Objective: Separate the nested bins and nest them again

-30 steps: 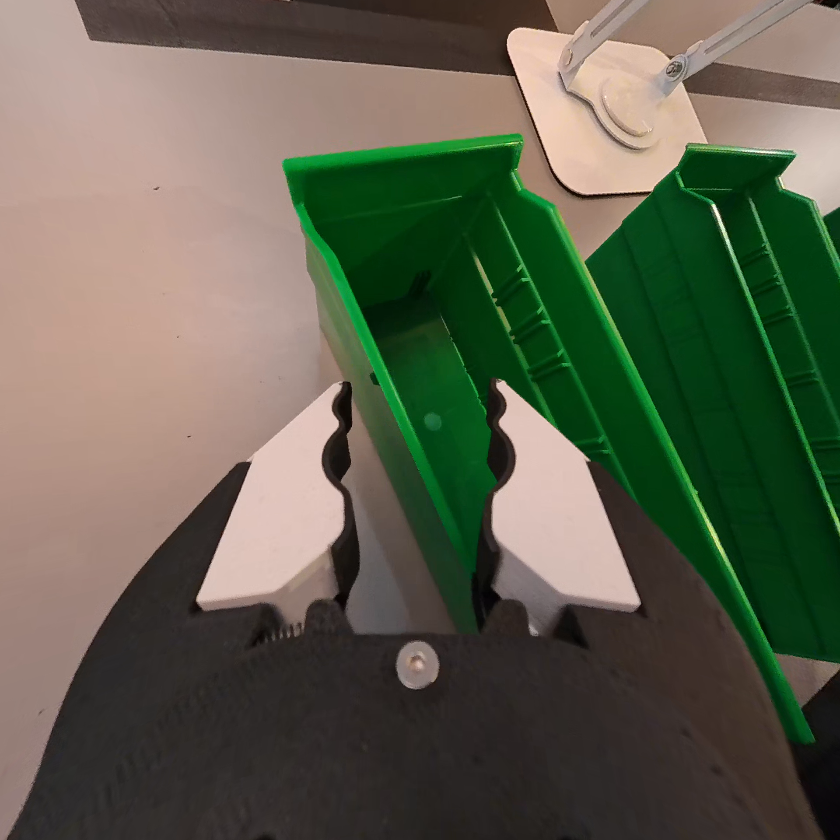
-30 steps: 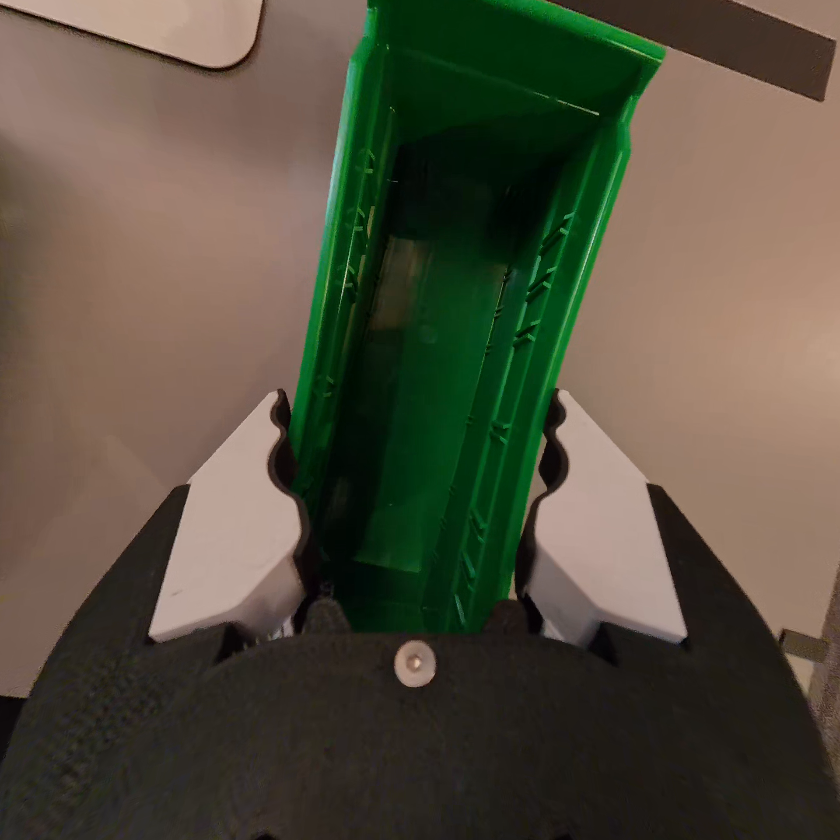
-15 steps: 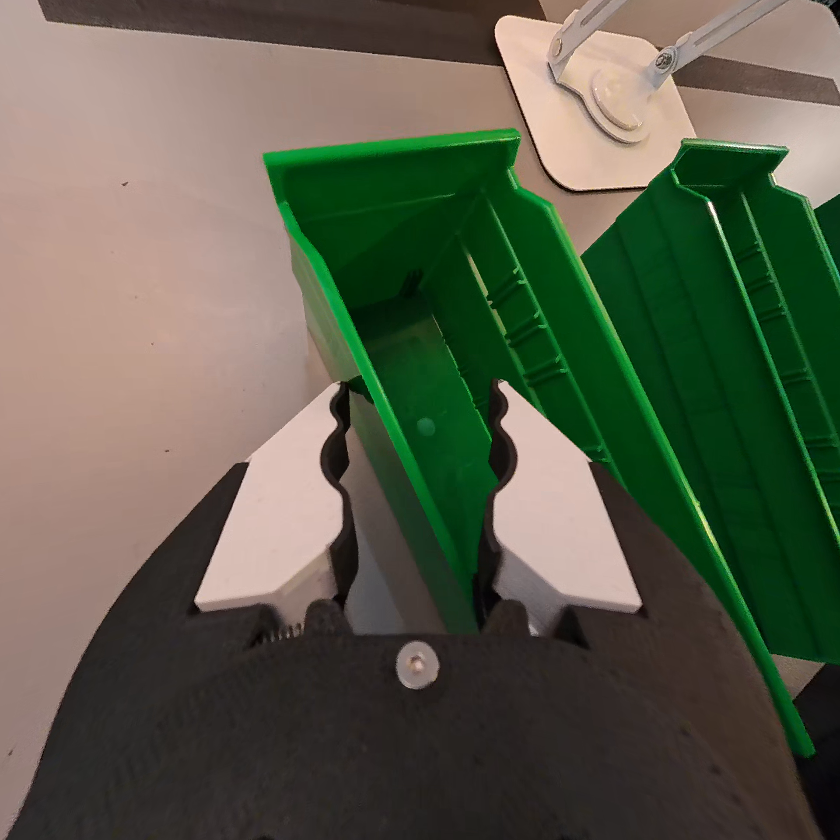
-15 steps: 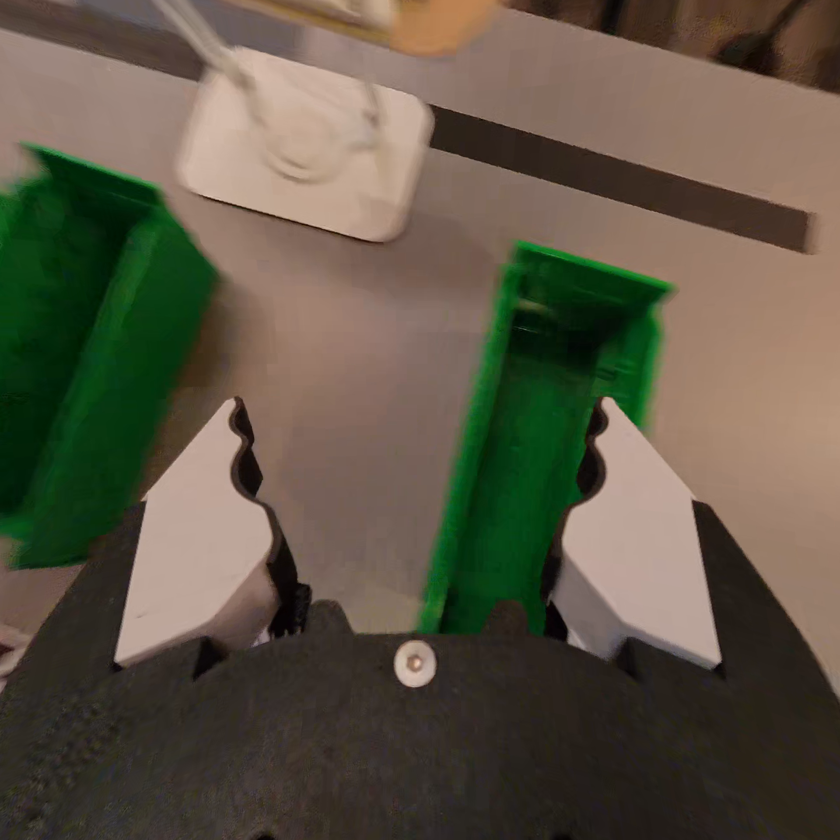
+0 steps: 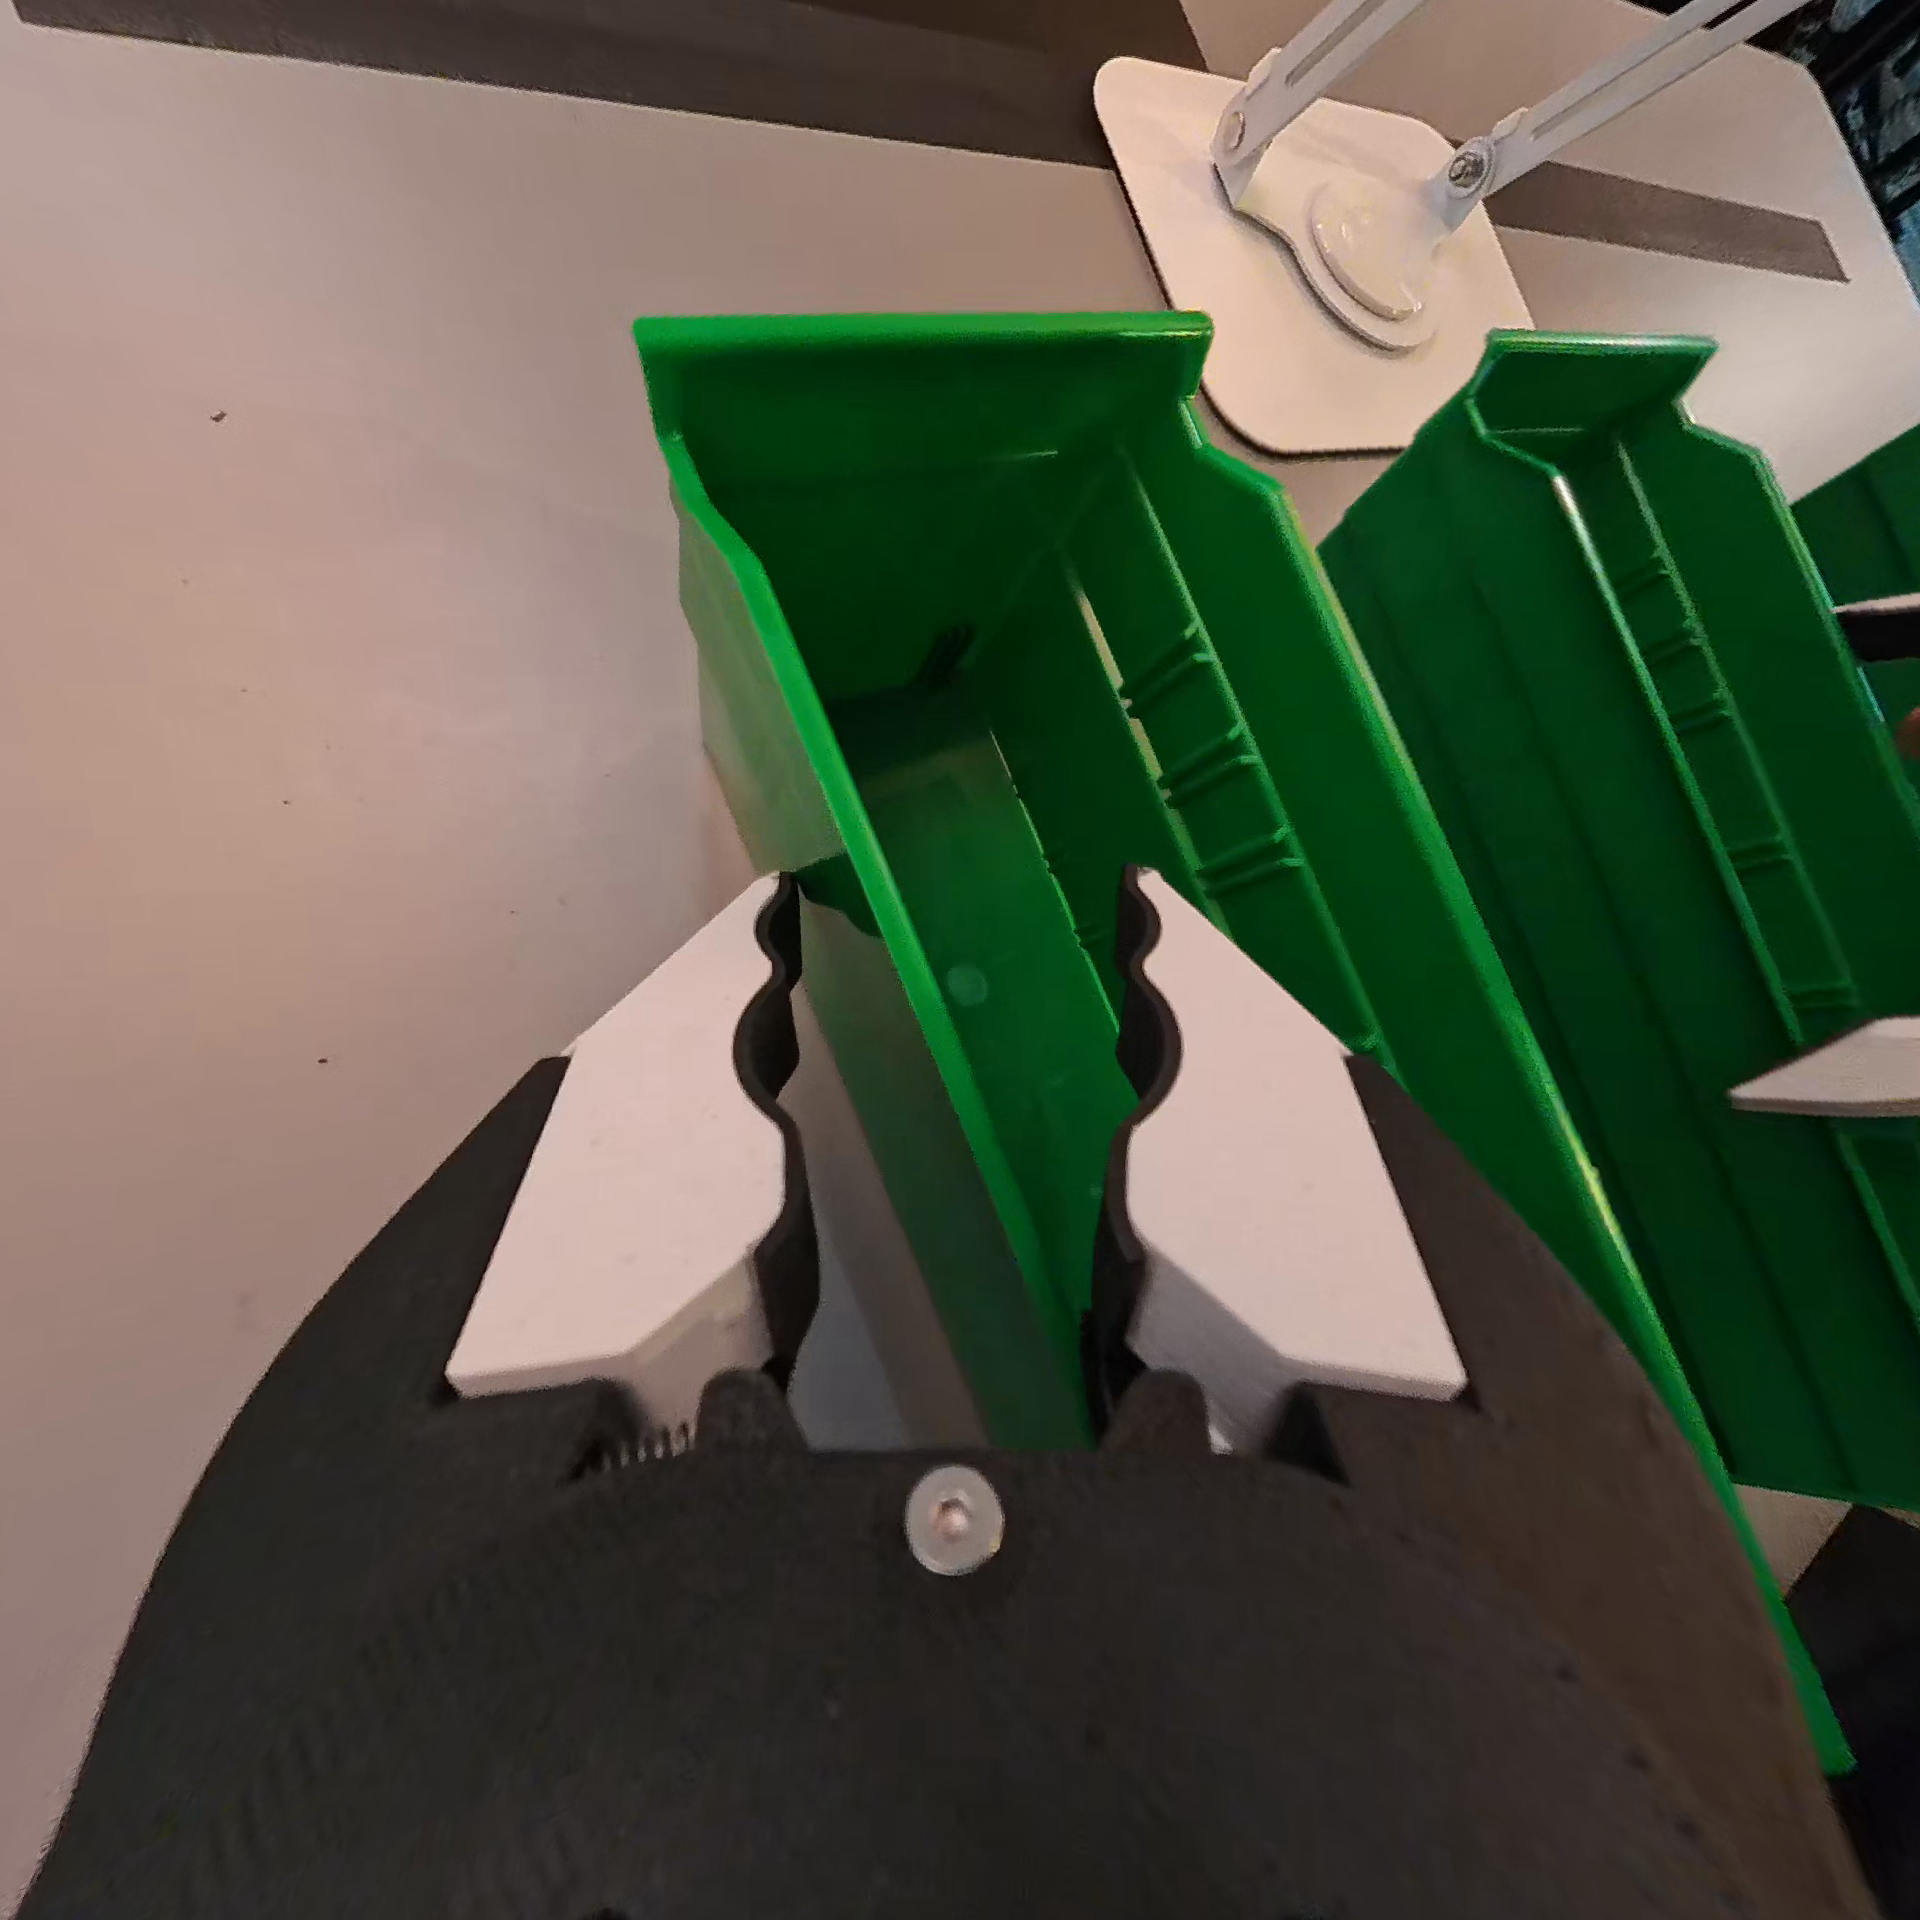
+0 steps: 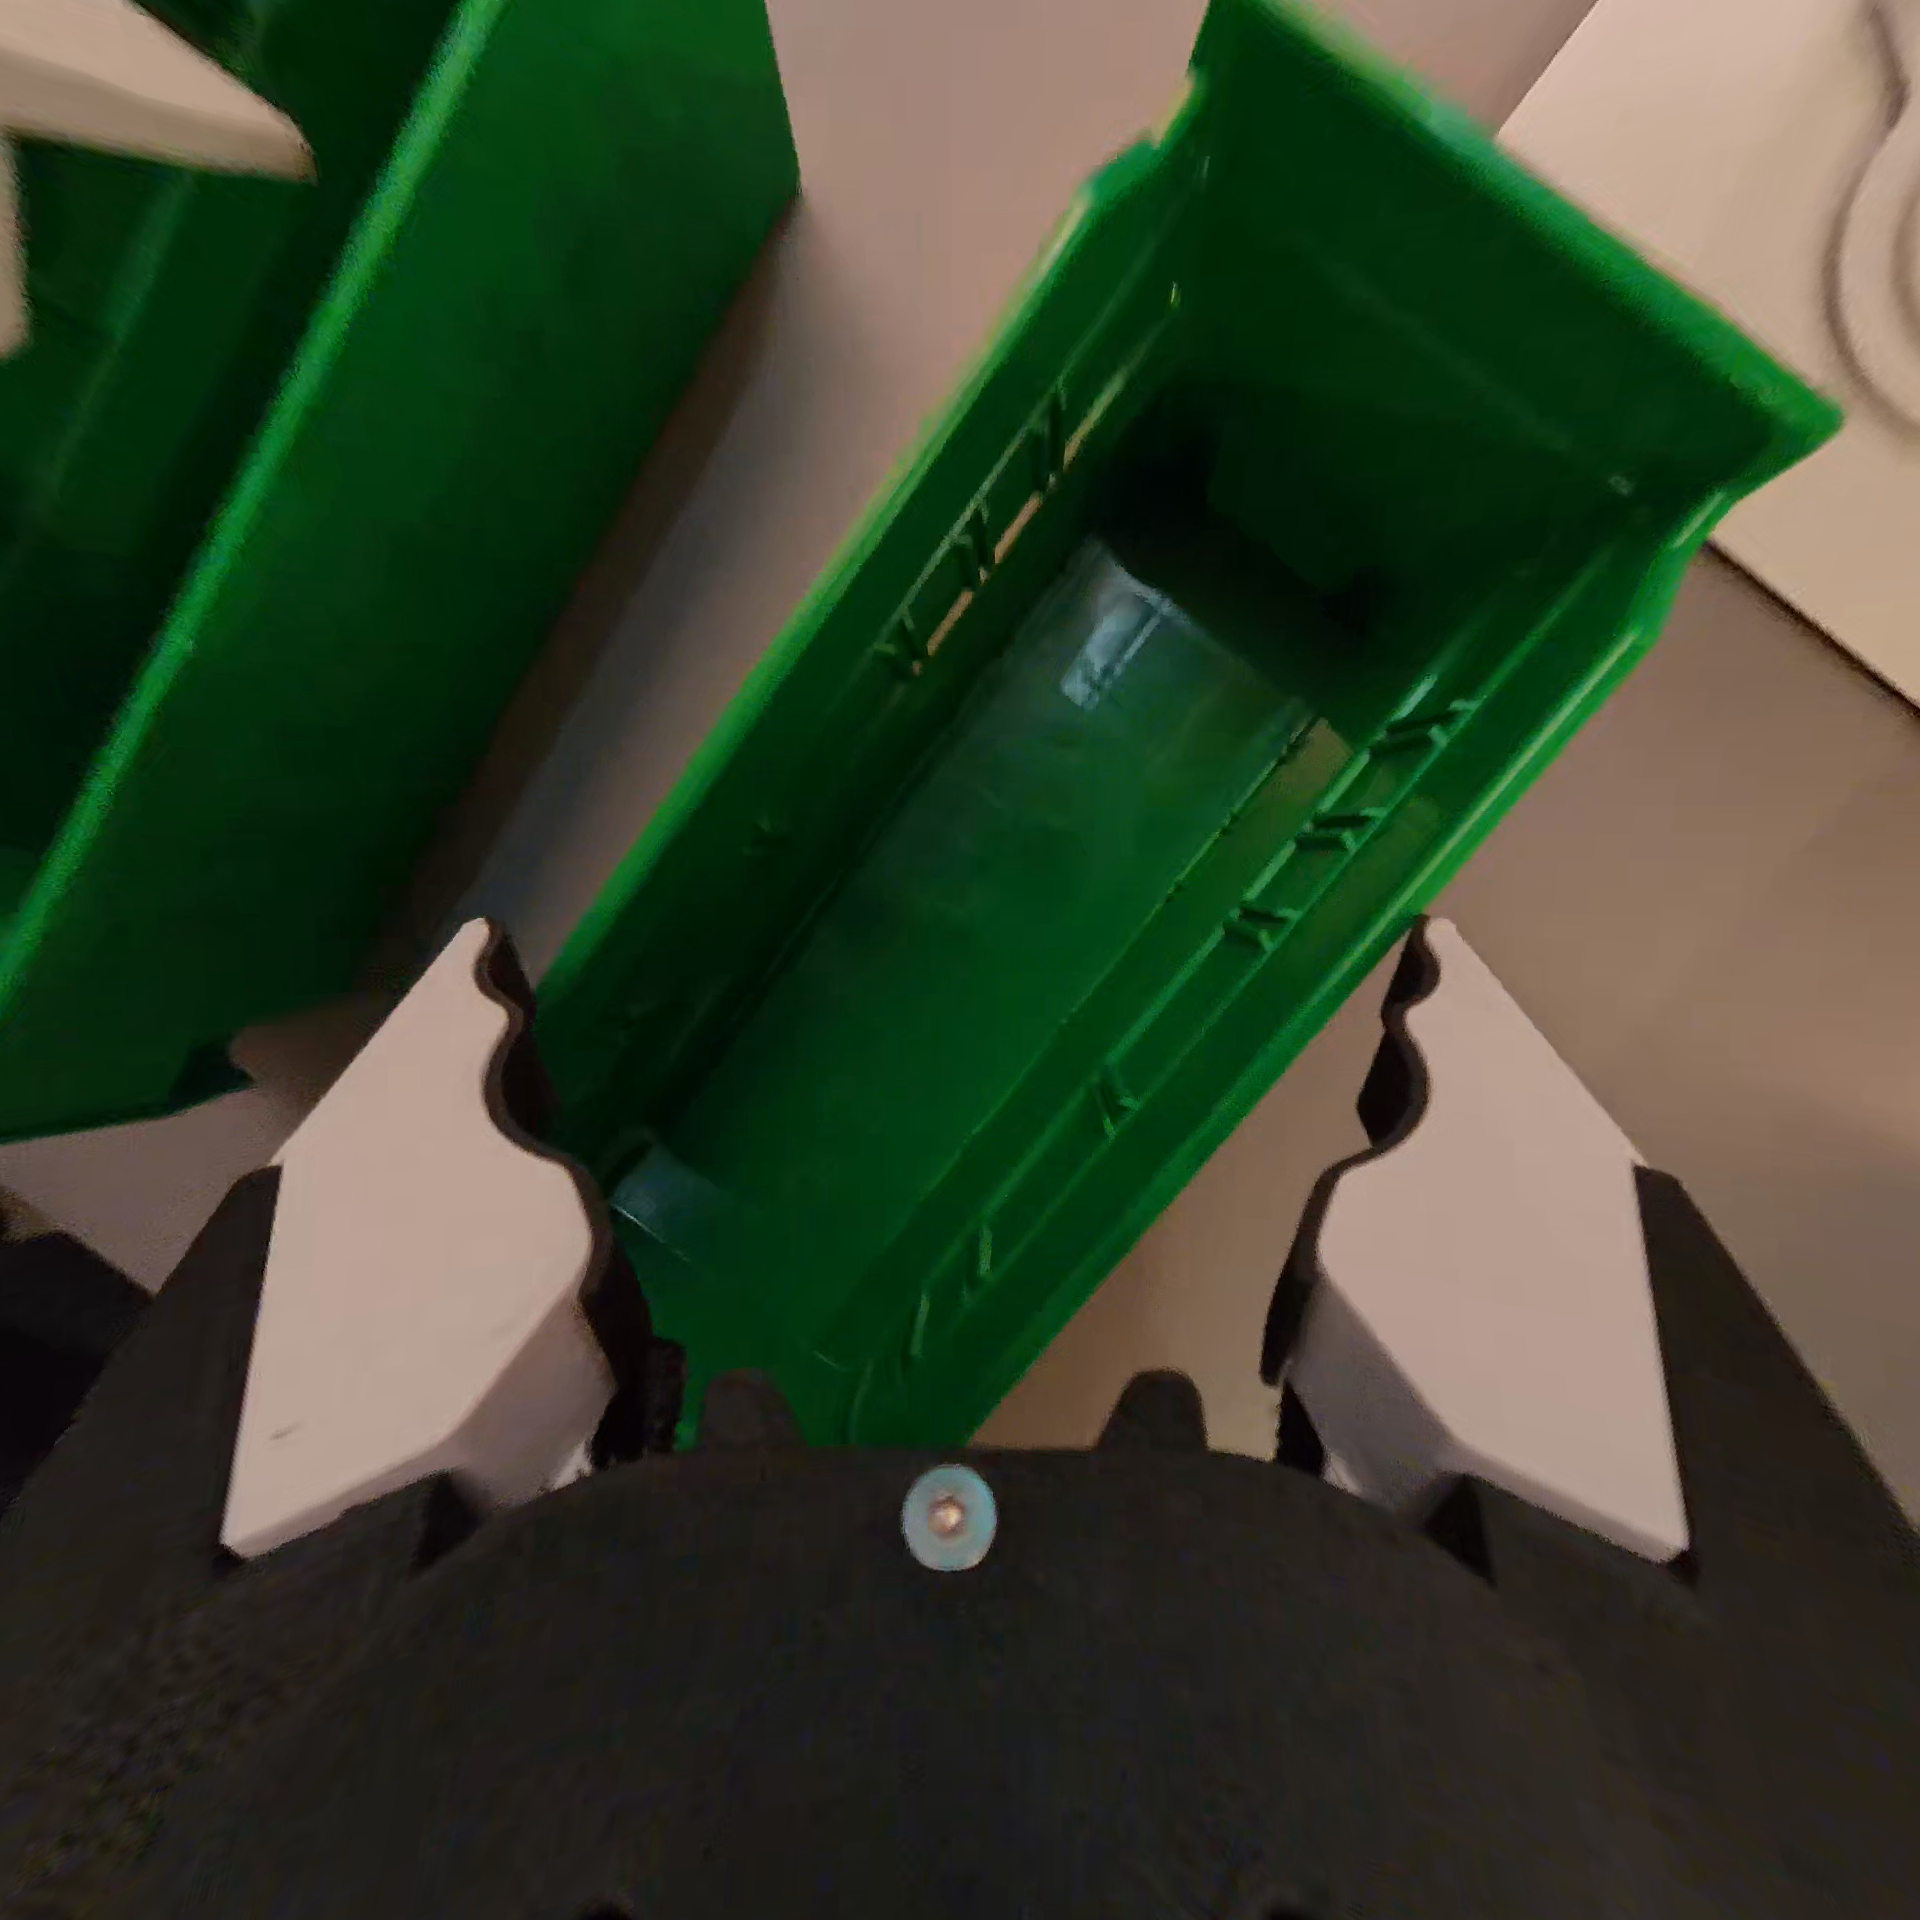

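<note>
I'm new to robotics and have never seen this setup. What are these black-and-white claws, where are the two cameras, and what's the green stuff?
No robot here: a person holds a two-finger gripper in each hand, each with a camera looking along its fingers. The left view shows the left gripper straddling one wall of a green bin; whether it pinches is unclear. The right view shows the right gripper wide open around the second green bin. The bins are apart, over a grey table, near a white stand base.
</note>
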`<state>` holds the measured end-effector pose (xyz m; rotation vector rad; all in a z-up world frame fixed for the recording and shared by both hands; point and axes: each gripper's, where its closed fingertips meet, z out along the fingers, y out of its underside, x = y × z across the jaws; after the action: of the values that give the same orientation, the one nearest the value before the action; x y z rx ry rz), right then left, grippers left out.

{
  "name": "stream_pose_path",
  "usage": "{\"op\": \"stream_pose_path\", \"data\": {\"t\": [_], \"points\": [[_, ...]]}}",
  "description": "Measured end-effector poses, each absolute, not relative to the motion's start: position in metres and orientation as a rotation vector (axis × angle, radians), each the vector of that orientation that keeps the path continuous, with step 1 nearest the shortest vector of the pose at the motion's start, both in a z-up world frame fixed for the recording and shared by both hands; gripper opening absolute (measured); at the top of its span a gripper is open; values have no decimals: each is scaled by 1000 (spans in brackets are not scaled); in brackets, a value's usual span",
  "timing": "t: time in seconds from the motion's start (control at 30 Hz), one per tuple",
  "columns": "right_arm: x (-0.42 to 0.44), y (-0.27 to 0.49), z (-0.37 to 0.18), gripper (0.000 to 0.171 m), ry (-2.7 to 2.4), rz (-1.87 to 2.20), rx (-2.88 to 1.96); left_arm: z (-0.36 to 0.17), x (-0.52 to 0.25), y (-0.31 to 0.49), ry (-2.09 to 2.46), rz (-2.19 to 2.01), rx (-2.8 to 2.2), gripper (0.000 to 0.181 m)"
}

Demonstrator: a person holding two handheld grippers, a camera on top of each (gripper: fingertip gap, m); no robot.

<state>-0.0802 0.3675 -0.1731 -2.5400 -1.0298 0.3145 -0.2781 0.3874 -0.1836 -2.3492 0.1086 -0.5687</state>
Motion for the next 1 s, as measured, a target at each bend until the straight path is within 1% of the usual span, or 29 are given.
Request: {"op": "stream_pose_path", "data": {"t": [0.1, 0.17, 0.23, 0.3, 0.37, 0.43, 0.53, 0.63, 0.7, 0.8, 0.83, 0.87, 0.93, 1.0], "points": [[-84, 366, -174, 154, -1175, 287, -2520, -186, -278, 387, 105, -582, -2347, 59], [-80, 363, -173, 148, -1374, 280, -2469, -186, -277, 386, 103, -590, -2344, 59], [-72, 362, -170, 139, -1580, 265, -2375, -186, -276, 386, 107, -595, -2342, 60], [-57, 364, -165, 129, -1668, 216, -2342, -186, -276, 386, 110, -598, -2340, 60], [-52, 365, -157, 142, -1637, 221, -2347, -186, -276, 386, 102, -611, -2335, 59], [-51, 363, -157, 147, -1587, 229, -2376, -187, -275, 386, 85, -627, -2331, 60], [-41, 371, -172, 155, -1617, 93, -2350, -187, -275, 386, 79, -634, -2328, 60], [-46, 385, -163, 153, -1583, 101, -2281, -187, -275, 385, 91, -624, -2334, 60], [-47, 391, -157, 155, -1581, 130, -2292, -188, -275, 385, 95, -622, -2335, 60], [-48, 388, -174, 155, -1640, 176, -2390, -188, -275, 385, 92, -623, -2336, 61], [-49, 388, -182, 148, -1637, 177, -2415, -188, -275, 385, 92, -623, -2337, 60], [-49, 388, -187, 134, -1638, 168, -2431, -188, -275, 385, 94, -621, -2337, 60], [-53, 390, -184, 117, -1586, 212, -2425, -188, -275, 385, 95, -618, -2338, 60], [-49, 389, -182, 111, -1556, 228, -2426, -188, -275, 384, 91, -622, -2338, 60]]}}
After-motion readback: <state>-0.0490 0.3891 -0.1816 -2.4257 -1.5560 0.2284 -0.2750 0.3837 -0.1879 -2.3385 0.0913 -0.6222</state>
